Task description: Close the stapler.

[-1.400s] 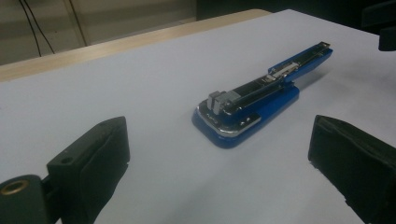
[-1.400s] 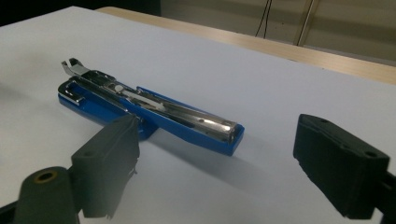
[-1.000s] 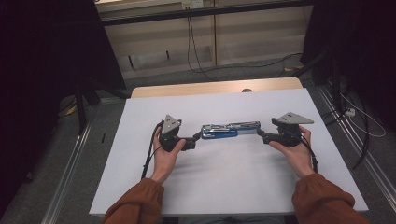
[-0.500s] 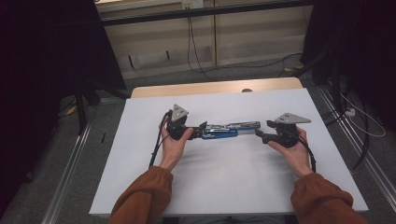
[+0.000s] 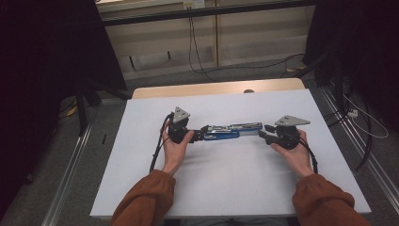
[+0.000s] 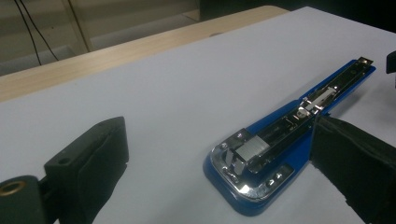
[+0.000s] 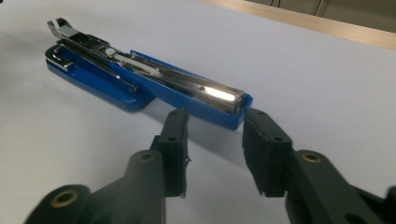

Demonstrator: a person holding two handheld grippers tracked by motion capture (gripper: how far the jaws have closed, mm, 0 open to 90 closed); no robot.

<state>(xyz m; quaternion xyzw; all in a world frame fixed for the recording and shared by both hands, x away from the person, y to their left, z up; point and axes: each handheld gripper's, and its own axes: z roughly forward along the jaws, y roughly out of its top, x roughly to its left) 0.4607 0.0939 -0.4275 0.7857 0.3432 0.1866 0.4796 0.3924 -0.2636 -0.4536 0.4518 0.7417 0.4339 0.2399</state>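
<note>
A blue stapler (image 5: 230, 132) with a chrome magazine lies swung open and flat on the white tabletop (image 5: 221, 179), pointing left to right. My left gripper (image 5: 200, 135) is at its left end. In the left gripper view the jaws (image 6: 217, 135) stand wide open, with the stapler's rounded blue base (image 6: 254, 175) between them and the right-hand pad (image 6: 350, 163) close against its side. My right gripper (image 5: 263, 133) is at the stapler's right end. Its jaws (image 7: 215, 116) have just been closing and stand narrowly open, just short of the stapler's blue tip (image 7: 233, 109), with nothing between them.
The white sheet covers a wooden table whose bare far edge (image 5: 216, 88) shows behind it. Cables (image 5: 193, 47) run over the floor beyond. Metal rails (image 5: 70, 160) lie on the floor to the left and right. Each gripper trails a black cable (image 5: 157, 146).
My left gripper has moved right, up to the stapler's left end. The right gripper has stayed in place. The stapler has not moved.
</note>
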